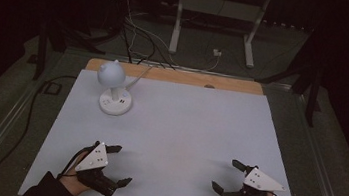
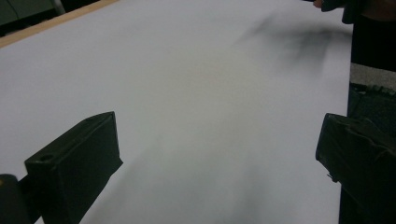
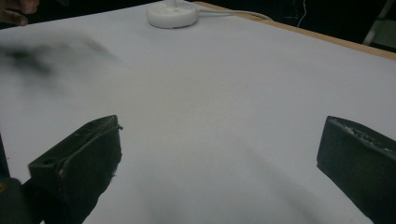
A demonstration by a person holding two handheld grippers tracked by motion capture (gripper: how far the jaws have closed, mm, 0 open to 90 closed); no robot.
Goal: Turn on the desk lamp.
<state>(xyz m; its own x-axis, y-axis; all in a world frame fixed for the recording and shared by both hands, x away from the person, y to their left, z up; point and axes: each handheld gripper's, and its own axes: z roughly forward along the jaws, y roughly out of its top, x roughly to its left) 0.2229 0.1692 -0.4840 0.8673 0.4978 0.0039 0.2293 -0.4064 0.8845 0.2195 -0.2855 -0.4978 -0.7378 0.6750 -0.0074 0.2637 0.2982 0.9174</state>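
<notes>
My left gripper [image 1: 120,165] rests low at the table's front left, held in a hand, jaws spread wide with nothing between them. In the left gripper view its two black jaws stand far apart over the bare white sheet [image 2: 196,102]. My right gripper [image 1: 227,175] sits at the front right, also open and empty. A small white desk lamp [image 1: 113,84] with a round shade and a disc base stands at the back left of the sheet; its base [image 3: 172,14] appears at the top of the right gripper view.
The white sheet [image 1: 174,128] covers a wooden table whose far edge [image 1: 175,76] shows as a tan strip. The lamp's white cable [image 1: 141,74] runs off the back. Dark cables and a white stand frame [image 1: 217,17] lie on the floor beyond.
</notes>
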